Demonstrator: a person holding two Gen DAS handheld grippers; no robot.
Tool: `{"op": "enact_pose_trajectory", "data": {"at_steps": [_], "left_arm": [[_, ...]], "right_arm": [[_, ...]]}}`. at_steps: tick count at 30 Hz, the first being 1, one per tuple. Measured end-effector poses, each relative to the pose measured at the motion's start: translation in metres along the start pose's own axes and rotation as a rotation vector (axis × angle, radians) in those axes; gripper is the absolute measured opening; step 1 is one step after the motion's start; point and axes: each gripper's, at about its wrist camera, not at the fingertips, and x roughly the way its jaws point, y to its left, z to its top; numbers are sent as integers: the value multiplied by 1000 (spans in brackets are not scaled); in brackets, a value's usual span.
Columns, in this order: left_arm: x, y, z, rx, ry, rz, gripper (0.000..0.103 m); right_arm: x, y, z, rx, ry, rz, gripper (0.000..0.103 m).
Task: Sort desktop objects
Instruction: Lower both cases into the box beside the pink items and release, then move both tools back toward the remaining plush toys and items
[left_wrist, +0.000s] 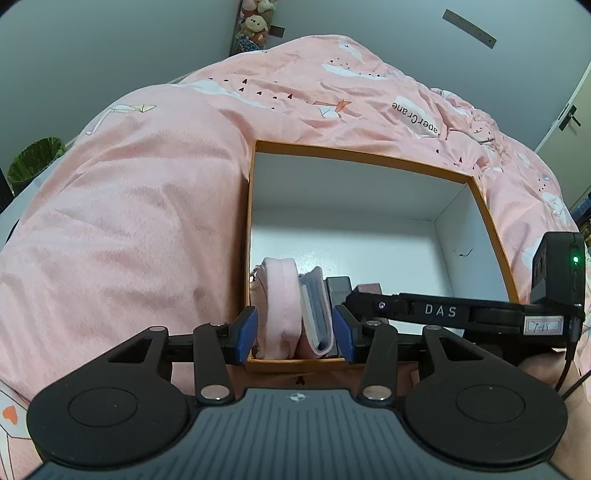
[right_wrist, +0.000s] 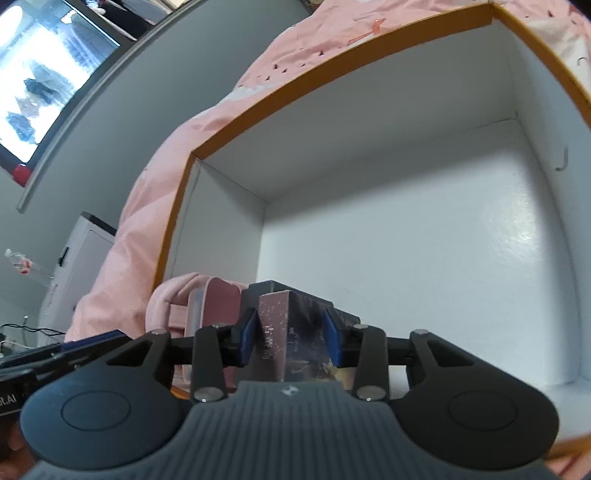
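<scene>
orange box (left_wrist: 480, 195) | pink pouch (left_wrist: 280, 295), small books in, lots of room | my left gripper (left_wrist: 294, 334) half wide round pouch | right gripper (right_wrist: 289, 339) loose round dark book (right_wrist: 280, 332)

Ahead of my left tool (left_wrist: 294, 334) the box (left_wrist: 480, 195) floor lies free; pink pouch (left_wrist: 282, 295) and booklet (left_wrist: 314, 310) crowd between its pads, my right tool (left_wrist: 443, 310) beside.
</scene>
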Motion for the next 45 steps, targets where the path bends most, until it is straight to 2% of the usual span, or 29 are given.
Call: {"op": "enact_pose_trajectory", "data": {"at_steps": [5,11,17,20,24,28,31,35,39,42,45], "left_arm": [[1,-3,-2,6,5,-4,52],[-5,-10,-8,35,-29,13,52],[-15,-21,-11,116,-57,15,52],[-22,-30,-11,172,-34,-24,52],[-27,-43,-11,272,24,-45,52],[-29,-48,-16,317,120,-51,52],[-28,-47,-22,337,185,-49,52],[-24,-44,-33,366,254,-18,52],[-14,-39,-43,374,351,17,52],[-8,-35,-49,386,397,44,52],[-3,-27,-56,373,441,63,52]], "right_arm": [[2,-6,3,-18,24,46,41],[-2,2,0,-43,5,15,42],[-19,14,-3,-115,-59,-25,42],[-43,23,-8,-177,-114,-33,42],[-77,31,-21,-239,-156,3,42],[-100,37,-42,-253,-137,-13,42],[-111,38,-63,-207,-103,-46,42],[-119,34,-91,-118,-68,-48,42],[-116,23,-113,-17,-1,-45,55],[-113,16,-124,28,32,-65,58],[-108,7,-130,75,87,-41,62]]}}
